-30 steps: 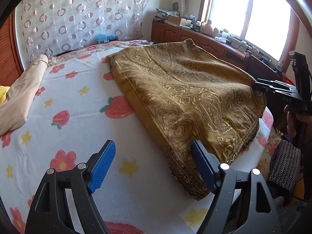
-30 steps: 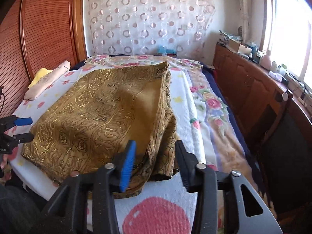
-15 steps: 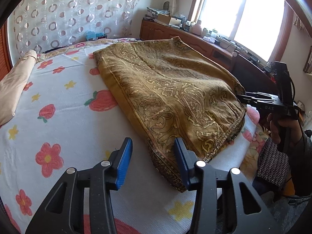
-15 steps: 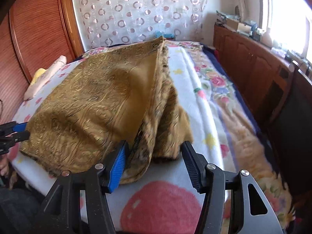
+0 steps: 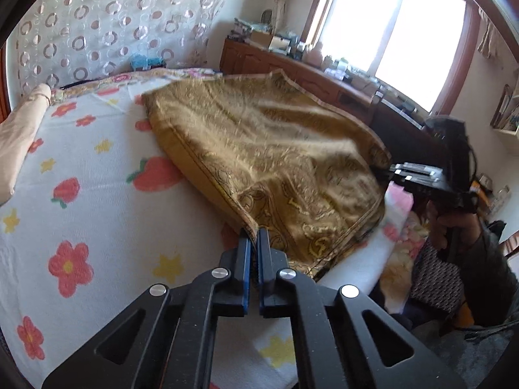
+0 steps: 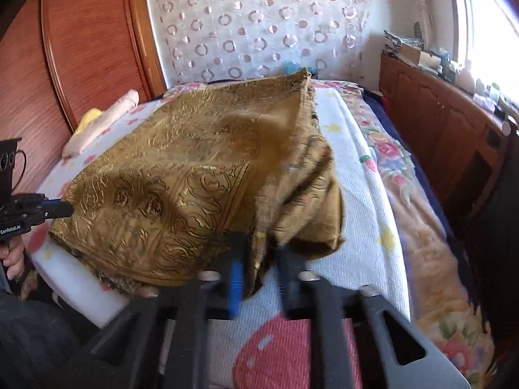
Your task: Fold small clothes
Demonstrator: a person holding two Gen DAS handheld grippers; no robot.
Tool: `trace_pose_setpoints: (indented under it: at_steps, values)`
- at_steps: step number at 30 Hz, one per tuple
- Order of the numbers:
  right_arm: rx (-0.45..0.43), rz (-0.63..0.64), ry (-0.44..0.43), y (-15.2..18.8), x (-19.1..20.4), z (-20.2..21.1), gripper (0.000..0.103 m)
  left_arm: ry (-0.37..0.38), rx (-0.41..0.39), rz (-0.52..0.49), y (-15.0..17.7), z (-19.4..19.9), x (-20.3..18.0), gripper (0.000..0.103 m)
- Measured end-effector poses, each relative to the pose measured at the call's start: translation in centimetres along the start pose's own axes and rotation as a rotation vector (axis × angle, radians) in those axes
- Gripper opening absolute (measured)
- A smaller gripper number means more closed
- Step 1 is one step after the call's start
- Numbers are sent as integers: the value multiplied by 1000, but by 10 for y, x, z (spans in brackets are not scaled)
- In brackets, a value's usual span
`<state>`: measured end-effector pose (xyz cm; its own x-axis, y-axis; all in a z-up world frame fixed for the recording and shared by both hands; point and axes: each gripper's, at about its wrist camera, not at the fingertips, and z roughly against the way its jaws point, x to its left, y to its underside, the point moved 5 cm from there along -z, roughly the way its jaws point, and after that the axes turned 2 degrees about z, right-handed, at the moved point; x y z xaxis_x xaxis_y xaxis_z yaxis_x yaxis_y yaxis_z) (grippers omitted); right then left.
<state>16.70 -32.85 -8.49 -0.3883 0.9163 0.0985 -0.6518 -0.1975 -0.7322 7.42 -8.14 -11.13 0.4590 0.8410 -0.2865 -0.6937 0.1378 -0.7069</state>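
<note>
Both grippers pinch the near corners of the gold paisley cloth at the foot edge of the bed.

The left gripper [image 5: 254, 236] has its blue pads pressed together on the cloth's [image 5: 269, 149] near left corner. The right gripper [image 6: 259, 259] shows fabric between its fingers, but the frame is blurred, so I judge it to be pinching the bunched near right corner without being certain. The cloth lies across the floral bedsheet [image 5: 84, 175], its far edge towards the headboard end, with a rolled peach bundle [image 5: 19, 136] well apart along the left edge. The risk, as I judge it, is the right side: its layers hang in loose folds, so a partial grip could drop a layer and leave the fold crooked. Uneven lifting could also drag the far edge out of line.
</note>
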Motion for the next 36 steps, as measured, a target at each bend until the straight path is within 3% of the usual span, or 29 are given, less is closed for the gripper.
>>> trace_pose_setpoints:
  at_steps: [6,13,20,27,31,34,36]
  values:
    - [-108,-52,-52,-13,-5,22,7,4,-103,-11,-35,27,-7,3]
    - [-214,-33,-52,-76,-13,34,6,-23,-166,-24,-93,22,5,3]
    - [-189,-38,0,-151,-34,-32,6,-91,-160,41,-154,-23,58,3]
    - [-85,-14,27,-193,-37,-111,7,-128,-97,83,-178,-66,91,3]
    - [-35,-38,-19,-215,-42,-121,15,-156,-40,102,-180,-96,109,3]
    - [-78,-5,7,-220,-42,-104,41,-159,-12,119,-179,-110,118,3]
    - [-104,50,59,-221,-35,-88,47,-160,0,119,-179,-115,121,3]
